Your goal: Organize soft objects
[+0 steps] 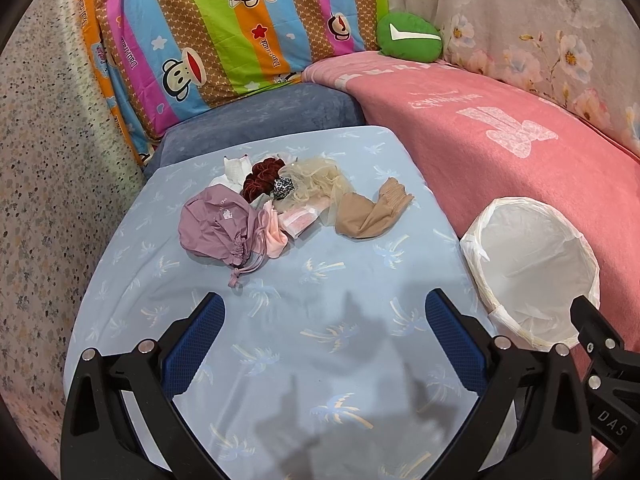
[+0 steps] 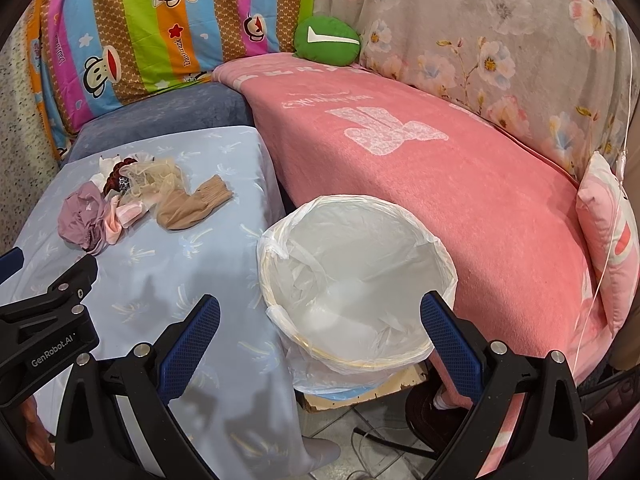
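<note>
A pale blue cloth printed with palm trees covers the surface (image 1: 320, 280), which sits among cushions in a corner of soft furnishings. Nearest, the left tongs (image 1: 325, 312) hang over bare cloth with their blue pads wide apart and nothing between them; the right tongs (image 2: 320, 316) are likewise spread and empty, poised above the white bag-lined bin (image 2: 356, 280) that stands just beside the surface's right edge. Further in lies the heap of soft things: a mauve drawstring pouch (image 1: 218, 226) at its near left, pale pink fabric pieces (image 1: 280, 228) touching it, a tan stocking (image 1: 370, 216) off to the right, then a dark red velvet scrunchie (image 1: 262, 180), a small black-and-white patterned scrunchie (image 1: 283, 188), a cream gauzy piece (image 1: 316, 182) and something white (image 1: 236, 168) at the back. All of it looks light, limp and likely to sag or trail when lifted; the stocking and gauze may snag or drag neighbours along. I would pinch the pouch at its gathered neck and the stocking at a bunched fold. How the heap's pieces overlap is hard to read, and the white item is mostly hidden. Behind rise a blue cushion (image 1: 260, 116), a pink blanket (image 1: 500, 152), a striped monkey-print pillow (image 1: 208, 32) and a green plush (image 1: 408, 38). The bin's base is cut off.
</note>
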`<state>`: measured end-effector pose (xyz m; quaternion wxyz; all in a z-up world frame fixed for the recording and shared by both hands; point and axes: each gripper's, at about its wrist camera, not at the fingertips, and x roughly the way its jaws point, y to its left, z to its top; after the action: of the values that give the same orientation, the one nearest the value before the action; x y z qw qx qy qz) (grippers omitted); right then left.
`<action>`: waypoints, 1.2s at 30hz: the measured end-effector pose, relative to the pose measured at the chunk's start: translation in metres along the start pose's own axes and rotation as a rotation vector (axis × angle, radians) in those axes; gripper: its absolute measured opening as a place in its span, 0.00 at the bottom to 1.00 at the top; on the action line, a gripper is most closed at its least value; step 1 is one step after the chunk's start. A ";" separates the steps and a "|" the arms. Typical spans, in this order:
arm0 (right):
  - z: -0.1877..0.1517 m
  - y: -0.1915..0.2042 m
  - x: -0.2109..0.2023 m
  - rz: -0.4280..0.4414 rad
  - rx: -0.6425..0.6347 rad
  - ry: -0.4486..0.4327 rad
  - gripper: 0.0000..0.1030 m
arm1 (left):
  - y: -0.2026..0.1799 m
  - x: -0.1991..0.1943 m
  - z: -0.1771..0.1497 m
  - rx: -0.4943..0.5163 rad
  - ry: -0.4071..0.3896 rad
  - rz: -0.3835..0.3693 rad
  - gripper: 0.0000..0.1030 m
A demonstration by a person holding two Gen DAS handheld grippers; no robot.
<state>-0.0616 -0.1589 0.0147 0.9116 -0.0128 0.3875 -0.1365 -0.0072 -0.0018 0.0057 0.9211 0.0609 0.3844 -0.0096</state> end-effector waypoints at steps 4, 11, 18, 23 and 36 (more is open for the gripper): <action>0.000 0.000 0.000 0.001 0.000 0.000 0.94 | 0.000 0.000 0.000 -0.001 0.000 0.000 0.93; 0.000 -0.001 0.000 0.002 0.000 -0.002 0.94 | -0.002 0.000 0.000 0.000 -0.002 0.001 0.93; -0.001 -0.004 0.002 0.001 0.001 0.000 0.94 | -0.003 0.001 0.000 0.001 -0.001 0.002 0.93; -0.001 -0.003 0.002 0.000 0.002 -0.001 0.94 | -0.003 0.001 0.000 0.001 -0.003 0.002 0.93; -0.001 -0.003 0.002 0.000 0.002 -0.002 0.94 | -0.003 0.000 0.000 0.001 -0.004 -0.001 0.93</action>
<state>-0.0614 -0.1623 0.0134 0.9119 -0.0121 0.3866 -0.1371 -0.0075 -0.0049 0.0052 0.9218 0.0611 0.3828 -0.0105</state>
